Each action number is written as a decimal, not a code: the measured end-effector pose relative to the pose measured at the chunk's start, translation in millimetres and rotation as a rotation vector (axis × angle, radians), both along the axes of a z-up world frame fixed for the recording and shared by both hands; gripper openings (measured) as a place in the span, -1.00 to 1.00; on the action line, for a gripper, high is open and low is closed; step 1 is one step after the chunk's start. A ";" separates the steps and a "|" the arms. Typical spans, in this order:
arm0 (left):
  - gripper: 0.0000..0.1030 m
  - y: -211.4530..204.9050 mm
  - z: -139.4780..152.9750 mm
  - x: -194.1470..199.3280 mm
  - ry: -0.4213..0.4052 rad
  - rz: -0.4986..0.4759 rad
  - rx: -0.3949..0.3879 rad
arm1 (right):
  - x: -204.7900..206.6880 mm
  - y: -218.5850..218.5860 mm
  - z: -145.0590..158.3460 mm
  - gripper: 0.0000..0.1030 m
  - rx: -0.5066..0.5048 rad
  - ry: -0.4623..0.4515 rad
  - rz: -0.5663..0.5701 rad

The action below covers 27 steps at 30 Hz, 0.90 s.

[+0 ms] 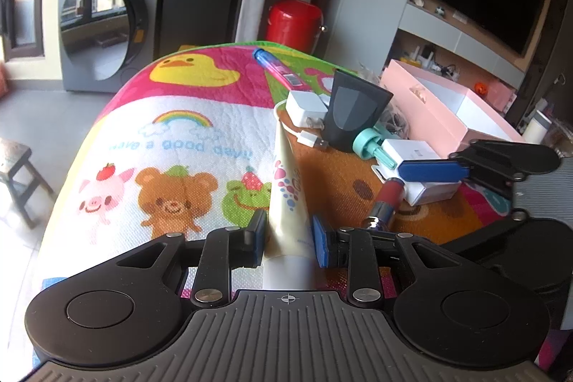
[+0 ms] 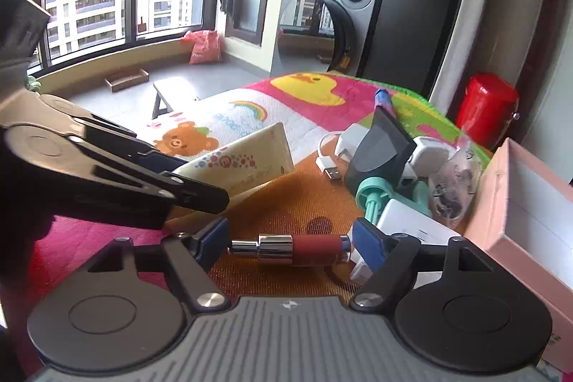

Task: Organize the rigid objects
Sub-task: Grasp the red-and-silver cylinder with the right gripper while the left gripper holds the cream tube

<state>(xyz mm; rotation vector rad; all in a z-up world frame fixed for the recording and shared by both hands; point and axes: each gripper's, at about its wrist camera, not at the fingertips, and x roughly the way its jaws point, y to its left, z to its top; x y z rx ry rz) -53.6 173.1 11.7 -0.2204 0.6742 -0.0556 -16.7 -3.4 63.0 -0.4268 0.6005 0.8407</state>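
Observation:
My left gripper [image 1: 289, 235] is shut on a cream tube [image 1: 288, 188] with coloured dots; its white cap end is near my palm. The tube [image 2: 240, 163] also shows in the right wrist view, held off the mat. My right gripper [image 2: 290, 244] is shut end to end on a red and chrome lipstick [image 2: 297, 247], which lies crosswise between the blue pads. The lipstick [image 1: 388, 196] and the right gripper's blue finger [image 1: 433, 169] show at right in the left wrist view.
On the cartoon mat [image 1: 172, 138] lie a dark grey nozzle [image 1: 352, 110], white chargers [image 1: 304, 106] with a USB cable, a teal plunger piece [image 1: 372, 145], a white box [image 2: 412, 228], a blue tube [image 1: 275, 65] and a pink open box [image 1: 447, 102]. A red canister [image 1: 293, 20] stands behind.

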 end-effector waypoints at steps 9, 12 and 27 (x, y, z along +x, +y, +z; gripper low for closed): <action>-0.39 1.6 0.0 -1.3 -0.003 0.003 -0.011 | 1.0 -0.8 -8.5 0.54 0.001 0.025 -0.005; -0.39 1.2 0.1 -1.2 -0.004 0.006 -0.010 | -2.8 -3.3 -6.7 0.53 0.003 0.022 -0.007; -0.41 -54.1 21.7 -23.2 -0.047 -0.208 0.023 | -43.1 -116.7 25.4 0.53 0.009 -0.142 -0.223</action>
